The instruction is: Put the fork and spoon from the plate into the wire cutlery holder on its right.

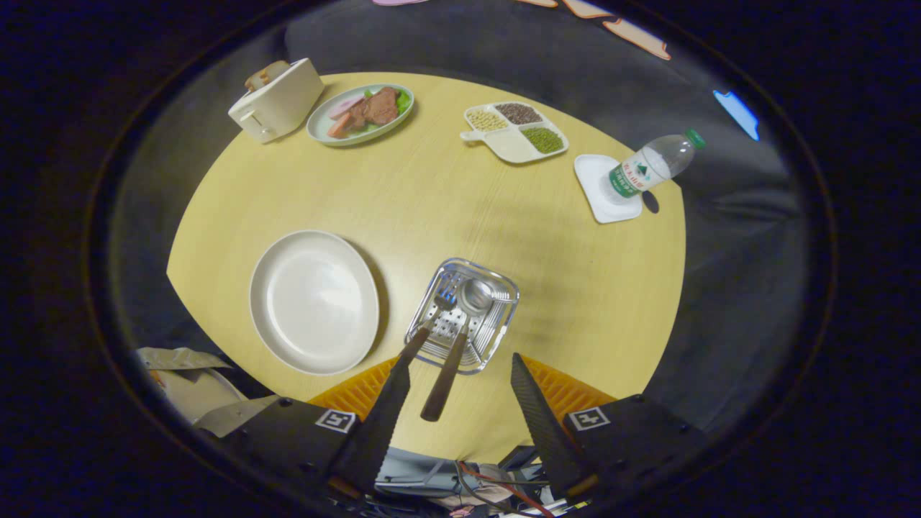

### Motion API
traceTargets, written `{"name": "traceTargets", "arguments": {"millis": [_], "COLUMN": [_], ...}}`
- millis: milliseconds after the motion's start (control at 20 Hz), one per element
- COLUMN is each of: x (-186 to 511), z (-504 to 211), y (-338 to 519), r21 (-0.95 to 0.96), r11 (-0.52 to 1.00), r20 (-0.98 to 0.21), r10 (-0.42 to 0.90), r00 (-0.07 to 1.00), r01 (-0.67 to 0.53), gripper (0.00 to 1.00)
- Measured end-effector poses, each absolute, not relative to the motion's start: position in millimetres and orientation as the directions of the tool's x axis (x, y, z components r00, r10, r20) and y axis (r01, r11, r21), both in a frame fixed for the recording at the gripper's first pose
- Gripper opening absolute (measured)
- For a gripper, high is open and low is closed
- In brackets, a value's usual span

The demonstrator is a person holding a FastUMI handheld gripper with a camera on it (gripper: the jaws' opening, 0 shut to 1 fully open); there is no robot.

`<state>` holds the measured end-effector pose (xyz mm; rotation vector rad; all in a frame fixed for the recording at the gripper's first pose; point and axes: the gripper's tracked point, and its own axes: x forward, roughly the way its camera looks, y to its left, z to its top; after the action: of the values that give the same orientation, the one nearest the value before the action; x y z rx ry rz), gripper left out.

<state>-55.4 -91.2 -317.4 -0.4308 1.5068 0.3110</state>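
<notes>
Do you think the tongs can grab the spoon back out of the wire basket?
Probably yes. The tongs are open, and the spoon stands in the wire basket with its brown handle sticking up between the fingers, with the fork right beside it. Nothing covers the handle, though the fork may get nudged.

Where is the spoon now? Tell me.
In the gripper view the spoon lies in the wire holder beside the fork, right of the empty plate, its brown handle sticking out between the open fingers of the hand-held gripper.
</notes>
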Motion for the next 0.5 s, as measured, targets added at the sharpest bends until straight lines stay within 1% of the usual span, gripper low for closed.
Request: {"name": "traceTargets", "arguments": {"millis": [200, 500], "x": [-55, -62], "z": [-300, -274], "y": [-82, -73], "r21": [-0.050, -0.009], "r11": [0.930, 0.974], "r20": [-0.986, -0.932], "r10": [0.013, 0.073], "r00": [0.168, 0.354], "r01": [-0.364, -0.224], "gripper": [0.99, 0.99]}}
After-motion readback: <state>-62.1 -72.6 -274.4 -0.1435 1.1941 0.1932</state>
